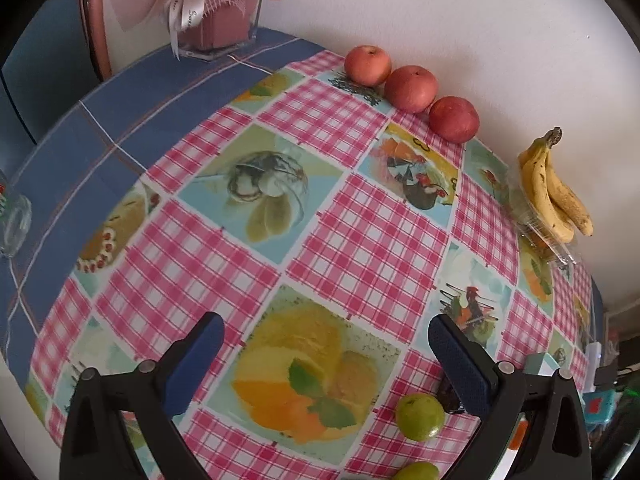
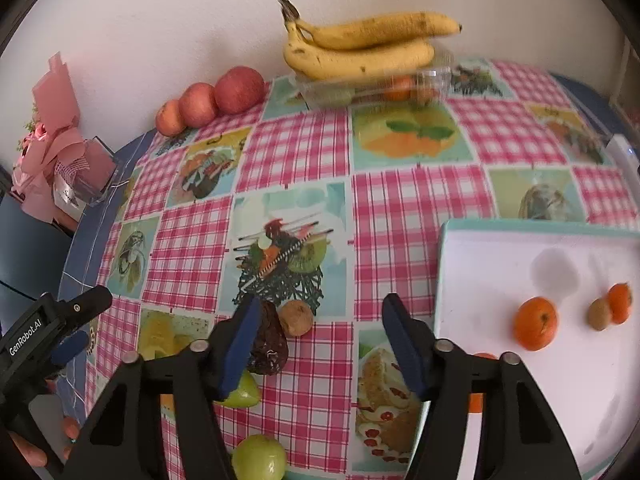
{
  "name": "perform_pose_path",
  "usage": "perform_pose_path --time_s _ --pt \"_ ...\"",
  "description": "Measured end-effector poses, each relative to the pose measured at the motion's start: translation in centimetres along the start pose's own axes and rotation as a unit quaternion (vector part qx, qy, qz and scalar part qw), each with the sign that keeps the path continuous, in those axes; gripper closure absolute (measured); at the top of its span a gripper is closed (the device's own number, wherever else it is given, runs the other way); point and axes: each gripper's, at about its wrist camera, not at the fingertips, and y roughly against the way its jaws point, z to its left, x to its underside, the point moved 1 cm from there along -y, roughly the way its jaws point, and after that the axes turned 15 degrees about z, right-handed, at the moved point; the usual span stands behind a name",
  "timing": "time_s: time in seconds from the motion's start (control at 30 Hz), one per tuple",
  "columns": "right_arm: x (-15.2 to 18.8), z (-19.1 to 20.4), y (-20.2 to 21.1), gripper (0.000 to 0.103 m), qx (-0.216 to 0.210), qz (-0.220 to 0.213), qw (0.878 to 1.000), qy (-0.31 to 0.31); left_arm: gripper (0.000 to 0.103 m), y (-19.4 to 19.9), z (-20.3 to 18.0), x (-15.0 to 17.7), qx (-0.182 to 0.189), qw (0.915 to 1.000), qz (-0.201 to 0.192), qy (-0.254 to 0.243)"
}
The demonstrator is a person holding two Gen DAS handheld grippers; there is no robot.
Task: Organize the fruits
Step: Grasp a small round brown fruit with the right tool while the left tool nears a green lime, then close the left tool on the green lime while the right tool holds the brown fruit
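The counter [image 2: 400, 200], covered by a pink checked cloth with printed fruit panels, carries the whole job. At its right side lies a white tray [image 2: 500, 256] with a teal rim, already holding two oranges [image 2: 535, 323] and a small brown fruit [image 2: 599, 313] (a kiwi, by the look of it). Against the back wall sit a bunch of bananas [image 2: 360, 50] on a clear plastic box [image 2: 372, 90] and a row of three red apples [image 2: 216, 98], well apart from the tray.

The step in hand appears to be the gathering of the loose small fruit near the front edge. The right claw [image 2: 320, 344] hangs over bare cloth, its jaws parted and grasping nothing; the dark avocado [image 2: 270, 344] lies just beside its left finger, with a brown kiwi [image 2: 296, 317] touching or nearly touching it, and two green fruits [image 2: 244, 394] nearer the camera.

The left claw [image 1: 326, 360] is released wide, nothing between its fingers, a green lime [image 1: 420, 416] just beside its right finger.

The next move likely calls for shifting the right claw leftward to straddle one fruit, then clenching and carrying it to the tray.
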Motion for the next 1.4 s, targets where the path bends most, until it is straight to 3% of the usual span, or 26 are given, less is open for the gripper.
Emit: perform_pose_path --time_s 0.33,0.7,1.07,1.17,1.27,1.4 --pt "0.2 0.9 -2.5 0.066 -0.009 0.03 1.0 -0.001 0.0 -0.2 -0.2 -0.2 0.01 0.9999 0.007 -0.007" --pt "0.0 1.7 -3.5 0.082 -0.017 0.03 0.999 0.004 0.0 -0.5 -0.5 -0.1 0.014 0.9997 0.017 -0.012" --pt "0.1 1.0 -3.1 0.084 0.001 0.032 0.999 0.005 0.0 -1.7 -1.8 0.8 0.044 0.9969 0.06 -0.024" --pt "0.1 0.3 -2.8 0.084 0.002 0.033 0.999 -0.002 0.002 -2.3 -2.2 1.3 0.063 0.9948 0.077 -0.023" --pt "0.1 -0.2 -2.7 0.084 -0.003 0.034 0.999 -0.008 0.012 -2.8 -2.6 1.7 0.071 0.9929 0.092 -0.026" --pt "0.1 -0.9 -2.3 0.084 0.008 0.031 0.999 -0.015 0.012 -3.1 -3.2 2.1 0.067 0.9924 0.098 -0.033"
